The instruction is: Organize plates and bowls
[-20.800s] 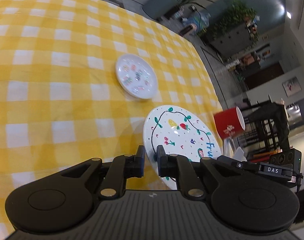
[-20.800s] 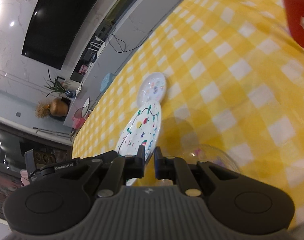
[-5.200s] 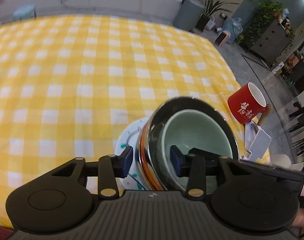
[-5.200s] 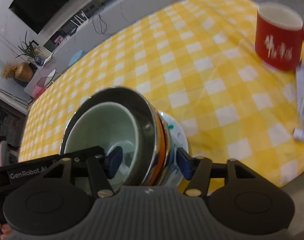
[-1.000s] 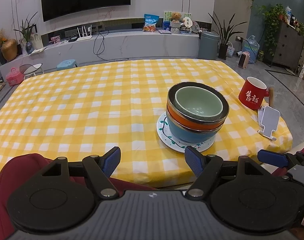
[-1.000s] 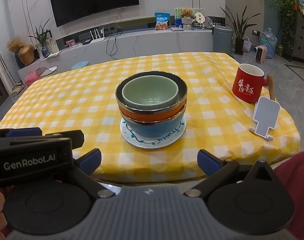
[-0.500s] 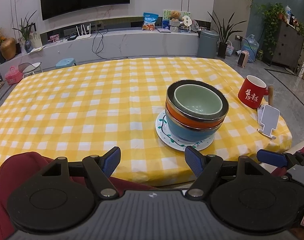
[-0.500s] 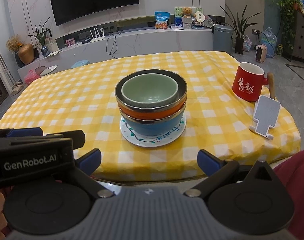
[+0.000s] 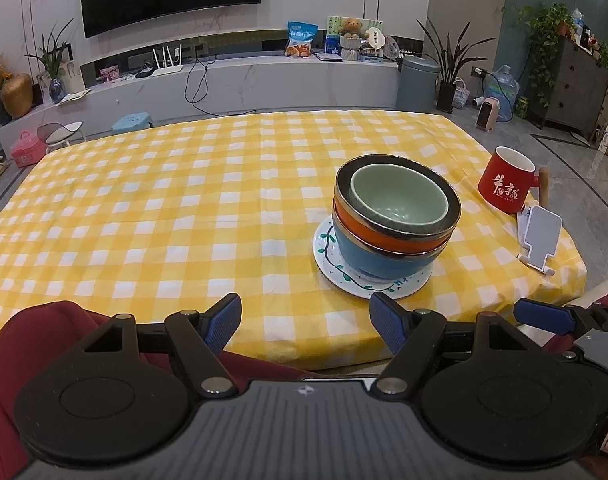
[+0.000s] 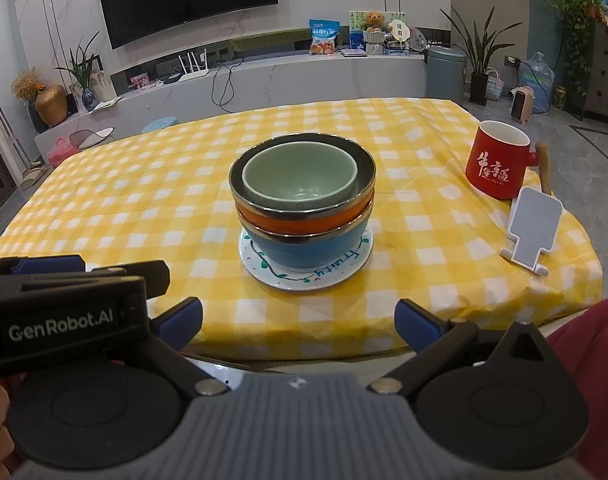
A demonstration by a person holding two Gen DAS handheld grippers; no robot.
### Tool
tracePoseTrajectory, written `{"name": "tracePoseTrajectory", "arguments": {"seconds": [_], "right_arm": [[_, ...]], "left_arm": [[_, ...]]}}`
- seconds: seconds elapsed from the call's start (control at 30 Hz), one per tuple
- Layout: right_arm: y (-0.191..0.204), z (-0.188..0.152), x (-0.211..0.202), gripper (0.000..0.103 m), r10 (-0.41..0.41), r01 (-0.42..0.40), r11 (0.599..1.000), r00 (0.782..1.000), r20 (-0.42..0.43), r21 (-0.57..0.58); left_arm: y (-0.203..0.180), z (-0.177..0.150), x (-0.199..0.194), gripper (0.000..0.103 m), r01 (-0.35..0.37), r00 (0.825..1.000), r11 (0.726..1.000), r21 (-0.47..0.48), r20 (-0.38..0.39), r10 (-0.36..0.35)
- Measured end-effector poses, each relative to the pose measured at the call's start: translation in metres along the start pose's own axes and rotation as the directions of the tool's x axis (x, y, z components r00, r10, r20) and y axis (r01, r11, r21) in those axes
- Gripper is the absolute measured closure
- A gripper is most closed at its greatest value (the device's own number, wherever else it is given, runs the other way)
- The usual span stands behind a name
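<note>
A stack stands on the yellow checked table: a white plate with a vine pattern (image 9: 331,266) (image 10: 331,274) at the bottom, then a blue bowl (image 9: 363,254) (image 10: 304,252), an orange bowl (image 9: 383,236) (image 10: 300,222) with a steel rim, and a pale green bowl (image 9: 397,198) (image 10: 300,178) nested on top. My left gripper (image 9: 305,322) is open and held off the table's near edge, left of the stack. My right gripper (image 10: 298,324) is open too, back from the edge and facing the stack. Nothing is between either pair of fingers.
A red mug (image 9: 505,184) (image 10: 495,160) with a wooden handle stands at the table's right side, with a white phone stand (image 9: 539,236) (image 10: 533,230) in front of it near the corner. The person's dark red clothing (image 9: 44,340) shows below the table edge.
Over the last second both grippers stayed open and drifted only slightly. Five seconds ago they were close around the bowl stack; now both are pulled back past the table edge.
</note>
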State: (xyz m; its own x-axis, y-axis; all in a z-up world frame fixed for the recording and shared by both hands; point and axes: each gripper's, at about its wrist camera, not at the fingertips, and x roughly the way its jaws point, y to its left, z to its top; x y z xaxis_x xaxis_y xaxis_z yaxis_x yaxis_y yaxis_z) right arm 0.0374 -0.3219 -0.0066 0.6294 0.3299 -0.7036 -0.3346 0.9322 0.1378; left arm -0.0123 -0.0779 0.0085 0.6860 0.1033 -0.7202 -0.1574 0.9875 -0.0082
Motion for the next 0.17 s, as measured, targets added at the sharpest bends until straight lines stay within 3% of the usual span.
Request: {"name": "tracePoseTrajectory", "arguments": {"seconds": [0.17], "right_arm": [[-0.0003,-0.0004,0.0021,0.003,0.001,-0.001,1.000,1.000,-0.004,0.000]], "left_arm": [[0.0006,-0.0005,0.0006,0.017,0.000,1.000,1.000,-0.002,-0.002,0.000]]}}
